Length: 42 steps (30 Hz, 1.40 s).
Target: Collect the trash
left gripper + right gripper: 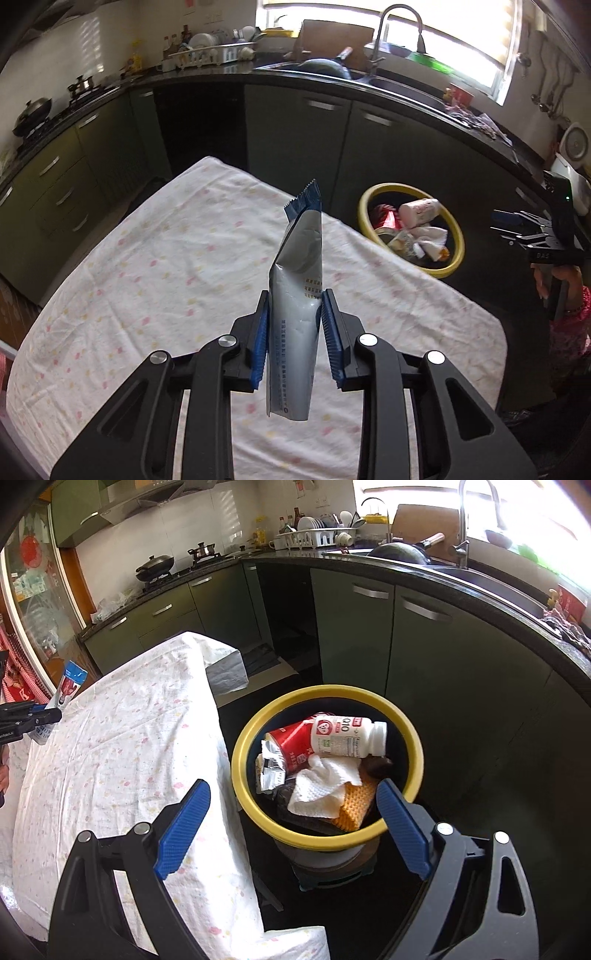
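My left gripper (294,301) is shut on a silver and blue snack wrapper (297,280), held upright above the cloth-covered table (147,266). The same wrapper (70,686) and left gripper (55,713) show at the far left of the right wrist view. A yellow-rimmed trash bin (417,746) stands on the floor beside the table; in it lie a white bottle (347,736), a red cup (291,746), a white paper towel (325,786) and other scraps. My right gripper (293,794) hangs open over the bin's near rim, nothing between its fingers. The bin (460,240) lies right of the wrapper in the left wrist view.
Dark green kitchen cabinets (354,627) and a black counter (295,75) with a sink and faucet (463,535) curve behind the bin. A stove with pots (155,566) sits at the left. A person's hand and pink sleeve (569,314) hold the right gripper (524,230).
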Each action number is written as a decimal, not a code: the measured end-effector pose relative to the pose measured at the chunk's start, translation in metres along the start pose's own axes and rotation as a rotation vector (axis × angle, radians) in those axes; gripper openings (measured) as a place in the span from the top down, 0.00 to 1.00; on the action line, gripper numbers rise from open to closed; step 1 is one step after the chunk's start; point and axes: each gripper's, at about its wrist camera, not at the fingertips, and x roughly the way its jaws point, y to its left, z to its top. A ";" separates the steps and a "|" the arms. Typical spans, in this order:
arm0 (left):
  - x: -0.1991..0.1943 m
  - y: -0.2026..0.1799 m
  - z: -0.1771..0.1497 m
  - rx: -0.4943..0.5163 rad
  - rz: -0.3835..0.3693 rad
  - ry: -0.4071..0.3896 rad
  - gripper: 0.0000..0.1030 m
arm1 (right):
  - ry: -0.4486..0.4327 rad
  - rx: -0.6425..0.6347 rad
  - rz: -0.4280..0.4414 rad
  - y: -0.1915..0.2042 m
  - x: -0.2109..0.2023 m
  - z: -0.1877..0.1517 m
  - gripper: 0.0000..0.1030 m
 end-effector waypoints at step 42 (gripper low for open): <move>0.146 -0.168 0.084 -0.171 0.031 0.037 0.05 | 0.000 0.157 0.040 -0.075 -0.036 -0.062 0.11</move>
